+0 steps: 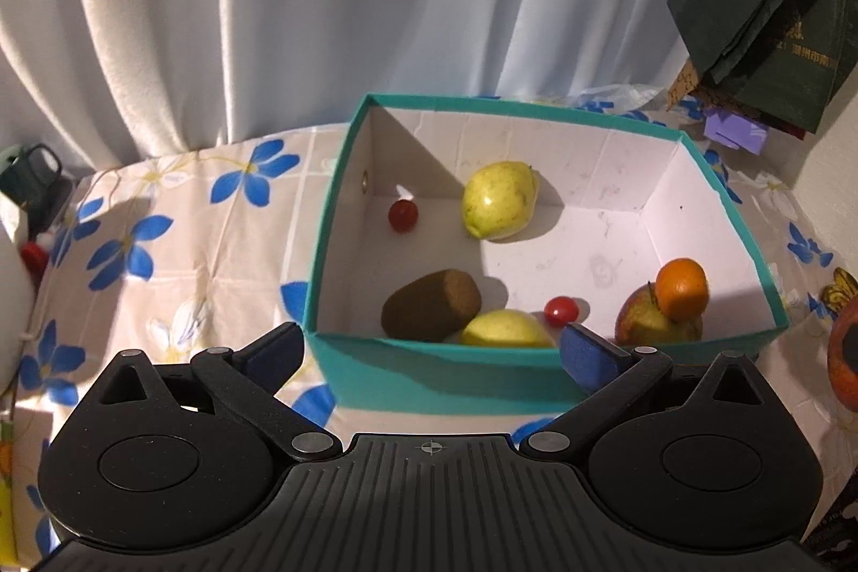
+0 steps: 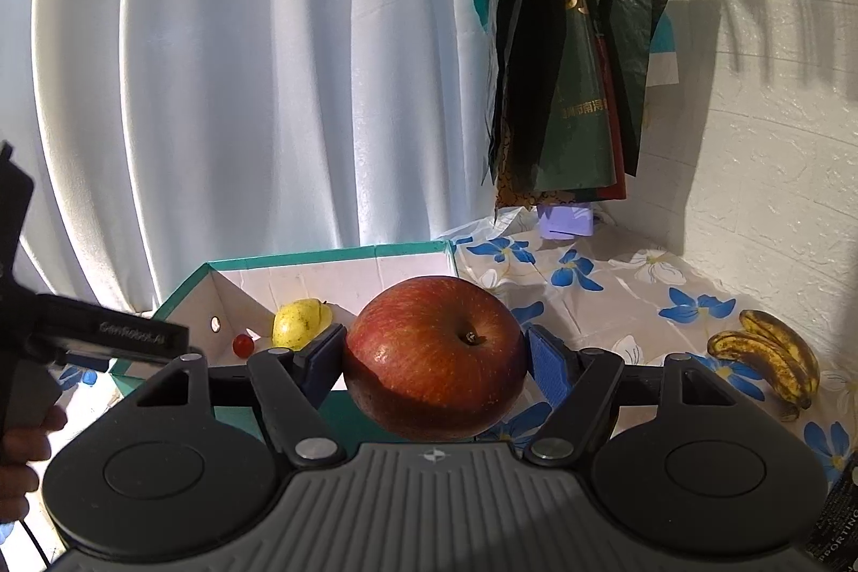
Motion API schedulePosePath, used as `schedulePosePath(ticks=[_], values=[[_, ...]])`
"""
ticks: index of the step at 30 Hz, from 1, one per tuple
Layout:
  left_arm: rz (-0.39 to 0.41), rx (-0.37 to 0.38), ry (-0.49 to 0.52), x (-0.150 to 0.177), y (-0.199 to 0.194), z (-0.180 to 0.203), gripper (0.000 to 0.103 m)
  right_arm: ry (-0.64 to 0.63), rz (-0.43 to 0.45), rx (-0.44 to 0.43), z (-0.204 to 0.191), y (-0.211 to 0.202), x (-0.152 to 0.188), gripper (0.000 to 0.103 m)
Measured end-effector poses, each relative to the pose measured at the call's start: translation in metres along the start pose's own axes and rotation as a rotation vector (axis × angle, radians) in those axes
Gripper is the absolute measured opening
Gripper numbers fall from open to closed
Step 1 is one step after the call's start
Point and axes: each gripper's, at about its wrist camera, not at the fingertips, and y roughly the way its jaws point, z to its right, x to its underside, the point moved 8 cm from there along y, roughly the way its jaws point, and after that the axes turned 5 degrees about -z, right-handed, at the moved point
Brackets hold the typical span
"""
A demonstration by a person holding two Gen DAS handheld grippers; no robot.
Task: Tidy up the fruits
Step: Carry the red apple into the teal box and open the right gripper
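Note:
A teal box [image 1: 343, 175] with a white inside stands on the flowered tablecloth. In it lie a yellow pear [image 1: 498, 199], a brown kiwi [image 1: 431, 312], a second yellow fruit [image 1: 504, 331], two cherry tomatoes [image 1: 403, 215] [image 1: 560, 309], and an orange [image 1: 682, 288] resting on a reddish apple [image 1: 643, 320]. My left gripper [image 1: 429, 352] hangs open and empty over the box's near wall. My right gripper [image 2: 434, 357] is shut on a large red apple [image 2: 434, 357], held in the air in front of the box [image 2: 236, 266].
A bunch of spotted bananas [image 2: 767, 352] lies on the cloth at the right. Dark green bags [image 2: 563, 52] hang by the white wall, a purple block [image 2: 566, 221] under them. A curtain runs behind the table. The other hand-held gripper [image 2: 96, 336] shows at the left.

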Motion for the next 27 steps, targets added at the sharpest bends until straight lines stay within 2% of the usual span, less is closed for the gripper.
schedulePosePath(ticks=[11, 22, 27], values=[[-0.068, -0.023, -0.014, 0.043, -0.01, -0.013, 0.103, -0.026, 0.002, -0.041, -0.011, 0.002, -0.001, 0.072], [-0.025, -0.056, -0.056, 0.046, -0.027, -0.037, 0.103, -0.06, -0.006, -0.097, -0.04, 0.028, -0.008, 0.072], [-0.033, -0.058, -0.065, 0.046, -0.025, -0.042, 0.103, -0.07, -0.025, -0.106, -0.052, 0.042, -0.007, 0.072]])
